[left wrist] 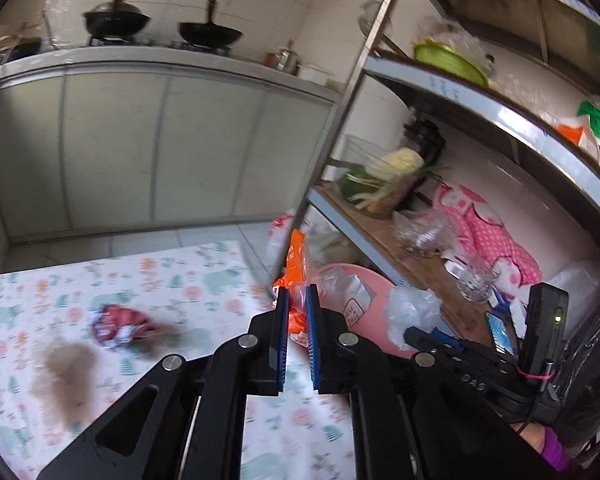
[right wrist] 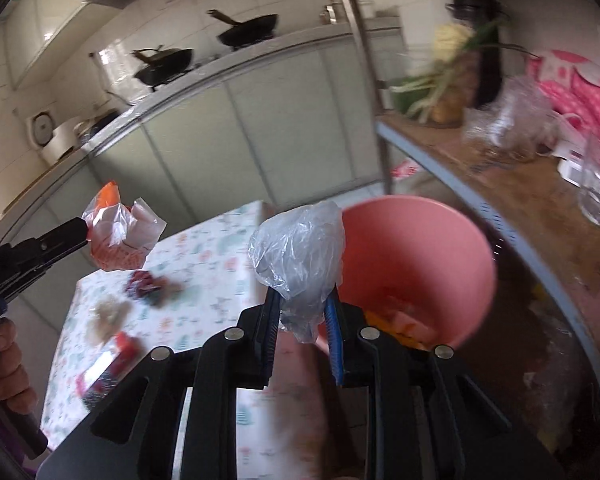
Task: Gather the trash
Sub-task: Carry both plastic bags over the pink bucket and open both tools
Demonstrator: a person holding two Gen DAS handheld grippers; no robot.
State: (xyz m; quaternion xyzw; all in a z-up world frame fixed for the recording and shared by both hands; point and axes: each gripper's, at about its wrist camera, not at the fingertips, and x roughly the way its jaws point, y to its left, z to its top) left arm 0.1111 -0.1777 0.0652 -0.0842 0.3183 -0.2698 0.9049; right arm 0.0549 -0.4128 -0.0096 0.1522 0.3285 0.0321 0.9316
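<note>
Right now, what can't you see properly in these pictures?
- Bin contents: right wrist view, its wall and the clear bag hide most.
- Table trash: red wrapper and brown clump, left wrist view, blurred.
- Orange bag: left wrist view, left gripper covers its lower part.
- Right gripper: shut on the clear bag.

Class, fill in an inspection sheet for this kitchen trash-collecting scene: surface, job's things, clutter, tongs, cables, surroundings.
Surface: table with patterned cloth, brown smear.
Job's things: pink bin beside the table, scraps inside; red wrapper on the cloth.
Clutter: more wrappers near the table edge.
Tongs: left tongs shut on orange-and-clear bag; right tongs shut on clear plastic bag.
Cables: nothing seen.
Surroundings: woks on stove; shelf rack with vegetables, glass.
</note>
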